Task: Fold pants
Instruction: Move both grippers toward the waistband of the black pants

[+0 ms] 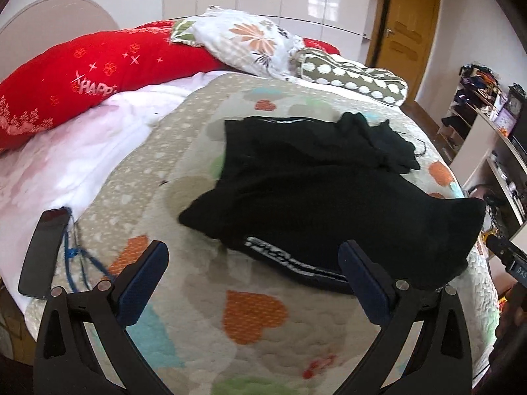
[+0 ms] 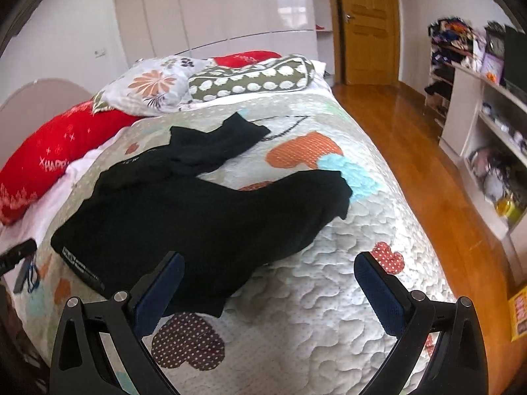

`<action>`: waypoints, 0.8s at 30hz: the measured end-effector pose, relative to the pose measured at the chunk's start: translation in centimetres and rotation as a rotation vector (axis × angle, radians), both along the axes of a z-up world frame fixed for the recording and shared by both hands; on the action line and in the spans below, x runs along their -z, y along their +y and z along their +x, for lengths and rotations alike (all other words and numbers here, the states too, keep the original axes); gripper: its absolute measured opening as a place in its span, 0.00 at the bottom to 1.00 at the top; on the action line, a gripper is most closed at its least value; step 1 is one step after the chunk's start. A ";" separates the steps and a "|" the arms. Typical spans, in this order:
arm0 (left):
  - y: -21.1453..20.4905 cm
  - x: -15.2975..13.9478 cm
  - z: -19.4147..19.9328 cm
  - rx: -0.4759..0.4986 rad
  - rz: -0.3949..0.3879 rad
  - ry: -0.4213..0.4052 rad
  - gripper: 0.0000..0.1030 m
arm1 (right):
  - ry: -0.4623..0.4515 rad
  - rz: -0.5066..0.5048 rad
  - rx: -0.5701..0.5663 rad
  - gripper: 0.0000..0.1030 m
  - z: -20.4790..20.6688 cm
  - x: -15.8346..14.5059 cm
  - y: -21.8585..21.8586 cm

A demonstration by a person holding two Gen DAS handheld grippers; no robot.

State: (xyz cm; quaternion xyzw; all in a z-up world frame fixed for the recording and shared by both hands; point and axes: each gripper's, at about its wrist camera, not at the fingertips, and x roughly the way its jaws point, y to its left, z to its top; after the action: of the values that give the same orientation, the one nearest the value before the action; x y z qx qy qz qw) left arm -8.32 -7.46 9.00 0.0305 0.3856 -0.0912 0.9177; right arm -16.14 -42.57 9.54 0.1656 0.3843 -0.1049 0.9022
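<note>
Black pants lie loosely spread on the heart-patterned quilt, with a white-lettered waistband at the near edge and one leg bunched at the far right. My left gripper is open and empty, just short of the waistband. In the right wrist view the pants lie across the quilt, one leg end reaching right. My right gripper is open and empty, above the pants' near edge.
A red pillow, a floral pillow and a dotted pillow sit at the head of the bed. A phone with a blue cord lies at the left edge. Wooden floor and shelves are on the right.
</note>
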 end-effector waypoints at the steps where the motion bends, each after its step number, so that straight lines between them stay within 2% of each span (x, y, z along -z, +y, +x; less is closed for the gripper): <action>1: 0.0 -0.3 -0.5 0.004 -0.034 -0.012 1.00 | -0.004 -0.005 -0.007 1.00 -0.1 0.1 0.1; 4: -0.5 -0.8 -1.0 0.015 -0.053 -0.016 1.00 | -0.014 -0.003 -0.021 1.00 -0.3 0.3 0.1; 24: -1.7 -0.6 -0.5 0.025 -0.032 0.023 1.00 | -0.001 -0.007 -0.043 1.00 -0.1 0.8 0.6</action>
State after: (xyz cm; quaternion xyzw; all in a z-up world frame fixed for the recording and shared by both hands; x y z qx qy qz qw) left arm -8.82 -9.18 9.61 0.0195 0.3943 -0.1090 0.9123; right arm -16.26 -41.99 8.76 0.1545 0.3869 -0.0869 0.9049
